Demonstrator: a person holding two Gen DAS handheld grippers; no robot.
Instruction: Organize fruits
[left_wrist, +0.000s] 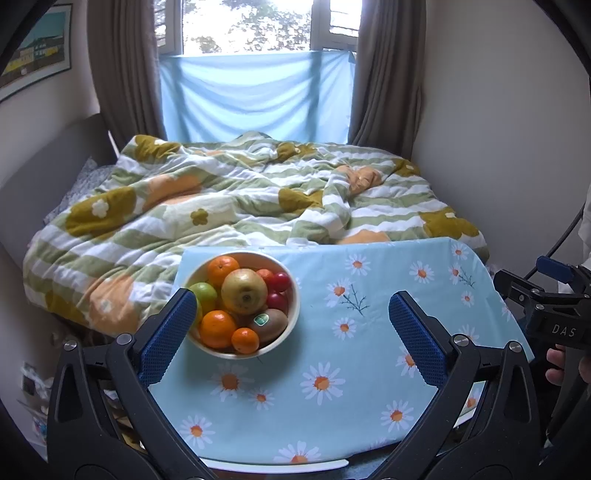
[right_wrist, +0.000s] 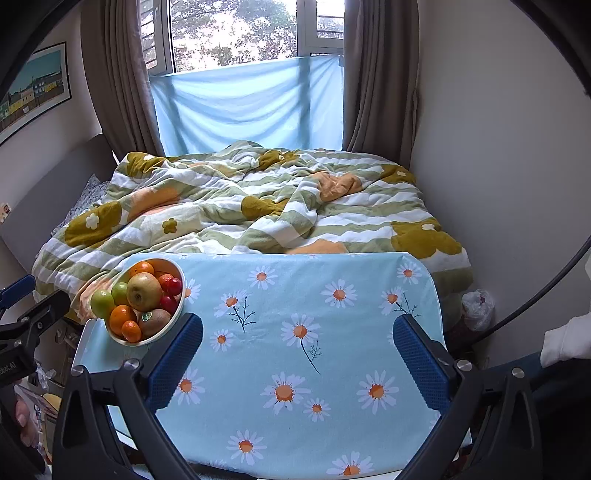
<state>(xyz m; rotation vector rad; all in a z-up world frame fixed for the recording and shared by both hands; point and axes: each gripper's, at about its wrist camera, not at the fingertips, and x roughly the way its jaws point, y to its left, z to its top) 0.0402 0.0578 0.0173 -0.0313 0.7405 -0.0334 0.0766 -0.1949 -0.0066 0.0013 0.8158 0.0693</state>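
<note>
A cream bowl (left_wrist: 293, 317) heaped with fruit stands at the far left of a small table under a light-blue daisy cloth (left_wrist: 332, 369). On top lies a yellow-brown apple (left_wrist: 244, 290), with oranges (left_wrist: 217, 328), a kiwi (left_wrist: 269, 325), green apples (left_wrist: 203, 295) and small red fruits (left_wrist: 279, 282) around it. My left gripper (left_wrist: 293, 317) hangs open above the table, its left finger beside the bowl. In the right wrist view the bowl (right_wrist: 177, 314) sits far left, and my right gripper (right_wrist: 297, 339) is open over bare cloth (right_wrist: 295, 369). Both hold nothing.
Behind the table is a bed with a rumpled green-striped flowered quilt (left_wrist: 240, 199). Walls close in on both sides, and a curtained window (left_wrist: 258, 92) is at the back. The right gripper body (left_wrist: 554, 317) shows at the right edge. Clutter lies on the floor at left (right_wrist: 40, 398).
</note>
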